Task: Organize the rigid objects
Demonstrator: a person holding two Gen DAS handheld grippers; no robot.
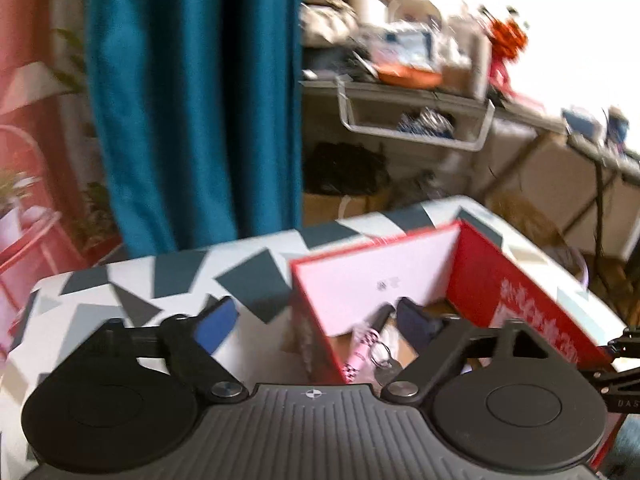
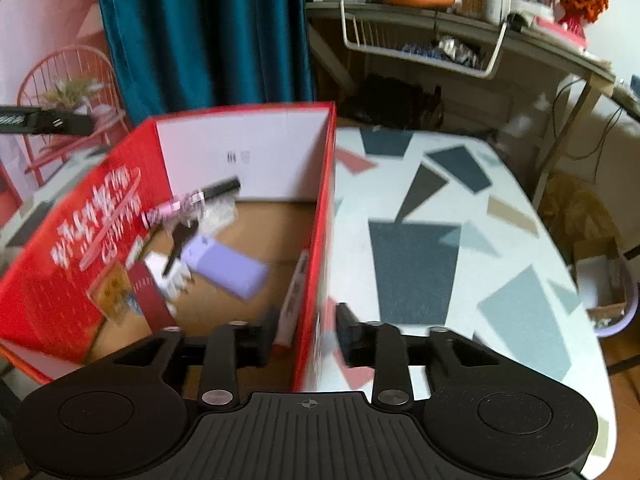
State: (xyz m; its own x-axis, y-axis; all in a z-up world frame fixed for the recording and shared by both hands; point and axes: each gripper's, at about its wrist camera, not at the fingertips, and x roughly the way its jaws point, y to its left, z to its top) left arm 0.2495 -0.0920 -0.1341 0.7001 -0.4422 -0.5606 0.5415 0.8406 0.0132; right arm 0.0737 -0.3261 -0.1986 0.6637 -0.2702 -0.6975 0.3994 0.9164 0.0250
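Observation:
A red cardboard box [image 2: 80, 220] with white inner walls stands on the patterned table [image 2: 440, 220]; it also shows in the left wrist view [image 1: 520, 292]. Inside lie a purple flat case [image 2: 232, 270], a black-and-pink pen [image 2: 192, 200] and other small items. My right gripper [image 2: 306, 334] straddles the box's right wall, one finger inside and one outside, with a small gap to the wall. My left gripper [image 1: 316, 320] is open wide across the box's left wall, its right finger [image 1: 416, 320] inside the box by the pink pen [image 1: 360, 352].
A teal curtain [image 2: 200, 32] hangs behind the table. A cluttered desk [image 2: 460, 20] with a white wire basket [image 2: 420, 44] stands at the back right. A red chair [image 2: 68, 88] is at the back left. A lilac bin [image 2: 608, 288] sits on the floor beyond the table's right edge.

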